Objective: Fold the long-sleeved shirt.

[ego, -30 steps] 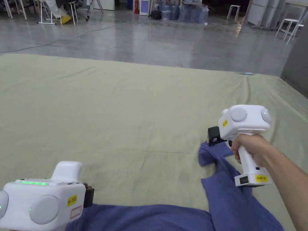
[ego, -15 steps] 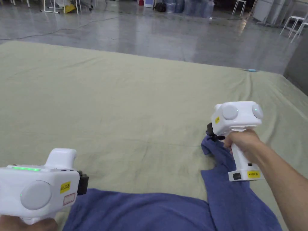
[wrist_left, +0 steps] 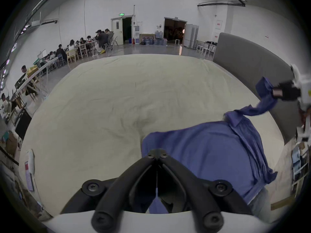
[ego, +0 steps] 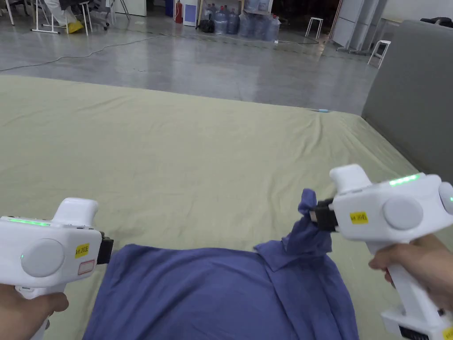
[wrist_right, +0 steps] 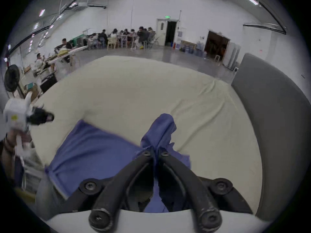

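Note:
A blue long-sleeved shirt point(ego: 212, 292) lies mostly flat on a pale green sheet point(ego: 199, 155), near the front edge. My right gripper point(ego: 313, 217) is shut on a bunched sleeve end point(ego: 307, 201) and holds it up off the sheet, above the shirt's right shoulder. In the right gripper view the cloth point(wrist_right: 161, 130) sticks out past the closed right gripper point(wrist_right: 156, 151). My left gripper point(ego: 108, 250) sits by the shirt's top left corner. Its jaws are closed in the left gripper view point(wrist_left: 157, 154), over the shirt's edge point(wrist_left: 193, 145), and I see no cloth pinched between them.
A grey padded panel point(ego: 411, 88) stands along the sheet's right side. Beyond the sheet's far edge is bare grey floor point(ego: 199, 66), with water bottles point(ego: 247, 22) and stools at the back. People sit at tables point(wrist_left: 80, 46) far left. A small blue object point(ego: 323, 110) lies at the far edge.
My right gripper has turned to point left and lifted the sleeve end off the sheet, drawing it back toward the shirt's body. The left gripper stays by the left corner.

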Motion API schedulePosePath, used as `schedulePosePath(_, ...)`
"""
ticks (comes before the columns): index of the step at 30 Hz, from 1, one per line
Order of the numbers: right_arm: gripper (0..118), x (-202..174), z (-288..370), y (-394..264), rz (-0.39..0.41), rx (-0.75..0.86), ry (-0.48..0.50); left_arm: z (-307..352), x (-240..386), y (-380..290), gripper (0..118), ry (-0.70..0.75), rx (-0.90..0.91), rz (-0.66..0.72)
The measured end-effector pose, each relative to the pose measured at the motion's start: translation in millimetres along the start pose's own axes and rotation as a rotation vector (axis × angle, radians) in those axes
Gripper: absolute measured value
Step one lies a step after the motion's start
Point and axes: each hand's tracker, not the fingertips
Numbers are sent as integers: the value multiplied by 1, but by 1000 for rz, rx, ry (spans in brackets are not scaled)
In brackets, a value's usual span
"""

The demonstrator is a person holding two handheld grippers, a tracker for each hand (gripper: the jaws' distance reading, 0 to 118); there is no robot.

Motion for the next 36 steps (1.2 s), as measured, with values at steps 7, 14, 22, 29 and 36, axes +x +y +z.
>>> schedulePosePath(7,0,-33,-22,-114,38,-234,54,23,15,-28,0,-3,-19,-10)
schedulePosePath(14,1,-49,-46,-167,149,-378,48,33,15,-48,0,2,-44,9)
schedulePosePath(22,89,-38,3,-145,61,-226,25,44,17,-52,0,-8,-43,16)
schedulePosePath(29,0,-12,23,-112,-167,-31,-101,49,22,-44,0,-31,-30,27)
schedulePosePath(36,0,19,-28,-74,-223,-87,-77,28,26,-19,0,-36,-33,37)
